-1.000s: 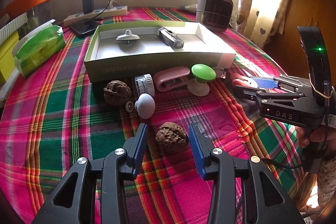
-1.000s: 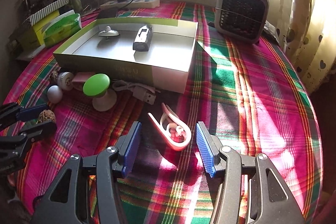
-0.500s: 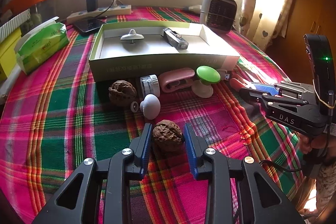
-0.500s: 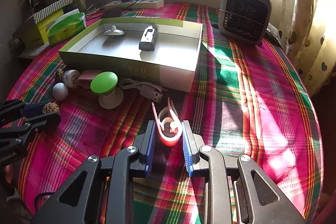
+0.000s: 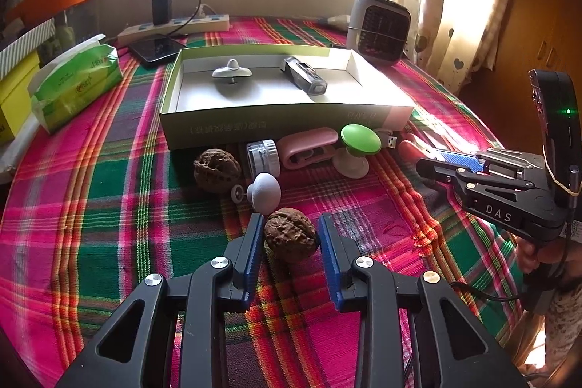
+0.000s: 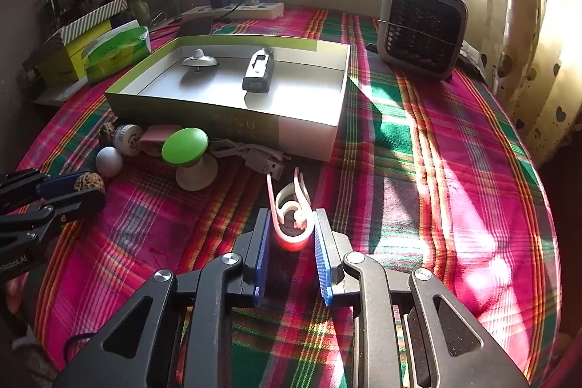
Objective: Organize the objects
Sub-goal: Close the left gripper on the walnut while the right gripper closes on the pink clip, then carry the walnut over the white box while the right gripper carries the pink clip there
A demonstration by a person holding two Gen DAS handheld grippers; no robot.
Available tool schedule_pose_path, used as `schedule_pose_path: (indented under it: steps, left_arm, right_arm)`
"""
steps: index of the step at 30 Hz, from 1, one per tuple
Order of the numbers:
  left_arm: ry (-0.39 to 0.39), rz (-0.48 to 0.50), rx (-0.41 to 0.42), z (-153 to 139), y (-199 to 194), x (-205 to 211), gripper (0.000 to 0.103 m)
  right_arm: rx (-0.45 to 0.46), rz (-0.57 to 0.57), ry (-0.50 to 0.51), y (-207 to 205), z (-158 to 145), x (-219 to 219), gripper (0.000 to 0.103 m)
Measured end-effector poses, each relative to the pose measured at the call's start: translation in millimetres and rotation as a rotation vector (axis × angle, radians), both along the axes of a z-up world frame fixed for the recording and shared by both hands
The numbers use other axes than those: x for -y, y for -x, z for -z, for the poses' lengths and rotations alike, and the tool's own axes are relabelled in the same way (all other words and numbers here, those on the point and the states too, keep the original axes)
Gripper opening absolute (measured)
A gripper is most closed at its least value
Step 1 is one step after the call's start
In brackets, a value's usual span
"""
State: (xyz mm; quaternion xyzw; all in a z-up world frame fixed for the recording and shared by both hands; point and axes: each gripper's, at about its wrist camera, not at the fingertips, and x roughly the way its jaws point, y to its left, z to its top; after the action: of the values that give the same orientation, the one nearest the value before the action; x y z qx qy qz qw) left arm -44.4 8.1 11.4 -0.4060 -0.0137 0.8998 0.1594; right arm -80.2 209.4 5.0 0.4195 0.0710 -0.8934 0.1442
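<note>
My left gripper (image 5: 290,220) is shut on a brown walnut (image 5: 291,235) that rests on the plaid cloth, the blue pads pressing both its sides. My right gripper (image 6: 292,213) is shut on a pink clip (image 6: 291,228), squeezed at its rounded end, arms pointing away. Beyond stands an open green-and-white box (image 5: 276,126) holding a grey spinning top (image 5: 231,71) and a dark device (image 5: 303,79). Along its front wall lie a second walnut (image 5: 216,170), a small white jar (image 5: 262,159), a pink case (image 5: 309,148), a green-topped knob (image 5: 360,140), a white knob (image 5: 263,191) and a USB cable (image 6: 254,159).
A small fan heater (image 5: 378,31) stands at the back right by the curtain. A green tissue pack (image 5: 76,82), yellow box (image 5: 14,90), phone (image 5: 156,48) and power strip (image 5: 174,26) fill the back left. A person's hand (image 5: 538,253) holds the right gripper.
Both pairs of jaws went from wide apart to closed: the left onto the walnut, the right onto the pink clip, whose arms were pressed together. Neither hand shifted.
</note>
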Motion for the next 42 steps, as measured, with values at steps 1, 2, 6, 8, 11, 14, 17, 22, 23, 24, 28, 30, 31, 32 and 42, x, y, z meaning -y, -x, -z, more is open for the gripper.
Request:
schedule_pose_path:
  steps: [1,2,6,8,11,14,17,22,23,24,28,30,31,32,42]
  left_arm:
    - [0.001,0.001,-0.002,-0.8,0.1,-0.1,0.028]
    - [0.002,0.002,-0.004,-1.7,0.3,-0.4,0.028]
    - [0.000,0.008,-0.015,-7.1,1.6,-1.0,0.028]
    - [0.003,0.008,-0.024,-10.0,3.0,-1.4,0.028]
    - [0.005,0.007,-0.030,-13.3,7.6,-1.4,0.028]
    - [-0.001,0.008,-0.034,-17.0,12.7,-1.0,0.028]
    - [-0.002,0.005,-0.042,-20.9,19.0,-1.4,0.028]
    - [-0.014,0.001,-0.039,-25.3,33.4,-2.0,0.028]
    - [-0.015,0.003,-0.039,-26.3,36.3,-2.4,0.028]
    - [-0.015,0.004,-0.040,-27.5,39.5,-2.8,0.028]
    - [-0.019,0.001,-0.042,-32.7,53.2,-3.7,0.028]
    - [-0.019,0.004,-0.040,-35.1,61.2,-5.0,0.028]
    - [-0.019,0.004,-0.040,-35.8,65.5,-6.0,0.028]
    - [-0.016,0.005,-0.041,-36.2,69.6,-6.9,0.028]
    - [0.006,0.002,-0.032,-35.8,111.3,-14.7,0.028]
  right_arm:
    - [-0.001,0.002,0.004,-0.1,-1.0,-0.6,0.024]
    - [-0.004,0.004,0.005,-0.6,-1.9,-1.0,0.024]
    - [-0.015,0.005,0.018,-1.9,-7.8,-1.8,0.024]
    - [-0.022,0.004,0.023,-2.1,-11.1,-1.5,0.024]
    - [-0.028,0.003,0.034,-0.9,-15.3,-1.4,0.024]
    - [-0.033,0.004,0.041,1.3,-19.4,-2.6,0.024]
    - [-0.037,0.004,0.045,5.1,-23.8,-3.2,0.024]
    - [-0.041,0.000,0.054,13.5,-28.5,-1.0,0.024]
    - [-0.041,0.000,0.056,15.0,-28.9,-0.4,0.024]
    - [-0.041,0.001,0.059,16.5,-29.6,0.0,0.024]
    - [-0.043,0.004,0.066,25.1,-33.3,2.5,0.024]
    - [-0.043,0.004,0.071,30.8,-35.5,4.2,0.024]
    - [-0.041,0.006,0.071,34.0,-36.4,5.3,0.024]
    - [-0.041,0.007,0.072,36.9,-37.2,6.6,0.024]
    - [-0.027,0.015,0.080,67.3,-37.4,14.6,0.024]
